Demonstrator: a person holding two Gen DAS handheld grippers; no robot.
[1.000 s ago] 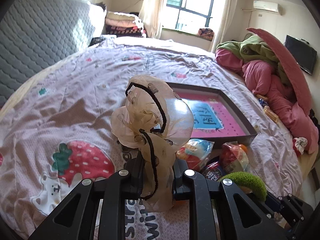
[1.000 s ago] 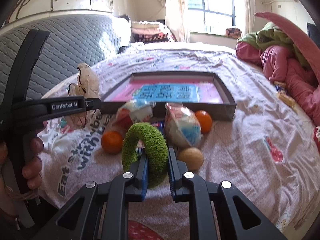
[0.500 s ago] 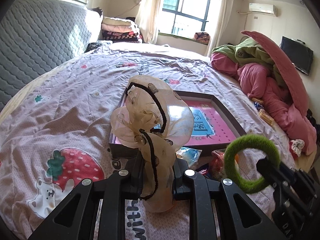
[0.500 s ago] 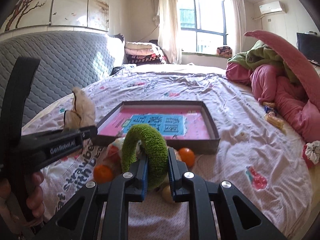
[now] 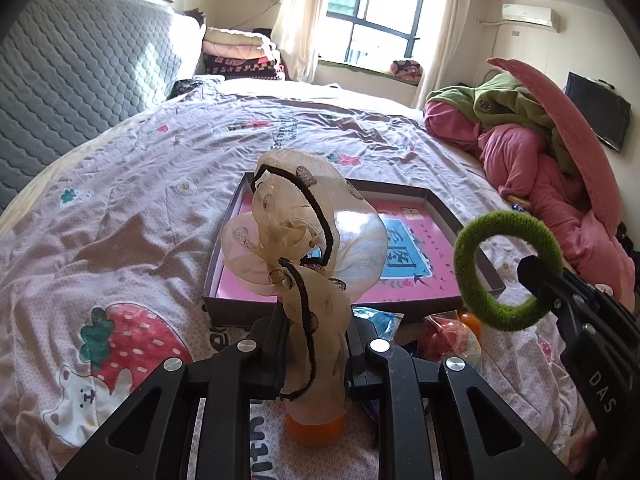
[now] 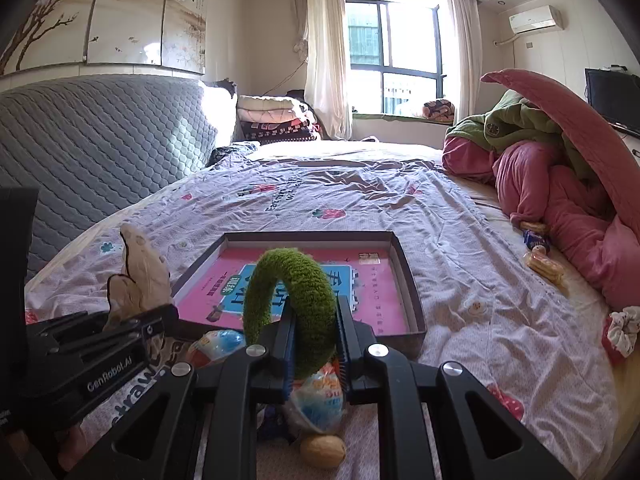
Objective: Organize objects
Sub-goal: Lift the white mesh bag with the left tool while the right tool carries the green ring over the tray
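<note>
Landmark: a shallow dark-walled box (image 5: 440, 204) with a pink and blue printed floor lay flat on the strawberry-print bedspread (image 5: 132, 200); all places below are given relative to it.
Left gripper (image 5: 314, 344): its fingers were closed tight on the lower tail of a beige sheer hair bow (image 5: 300, 236) trimmed with black cord; the bow stood upright above the jaws, in front of the box's near-left corner and raised off the bed.
Right gripper (image 6: 314, 354): its blue-padded fingers were clamped on a green fuzzy hair tie (image 6: 292, 300), which stood on edge as an arch in front of the box's near wall; in the left wrist view the same ring (image 5: 506, 270) hung in the air over the box's near-right corner.
Snack packets: a blue and red wrapped packet (image 6: 216, 346) lay against the near wall of the box, and another packet (image 6: 320, 396) sat just nearer, under the right gripper.
Round items: an orange ball (image 5: 316, 428) lay on the bedspread nearer than the box, under the bow's tail; a tan nut-like ball (image 6: 322, 452) lay nearer still, beside the second packet.
Bedding: a heap of pink and green quilts (image 6: 560, 168) was piled well to the right of the box.
Scrunchie: a red and white one (image 6: 622, 334) lay at the bed's edge, far right of the box.
</note>
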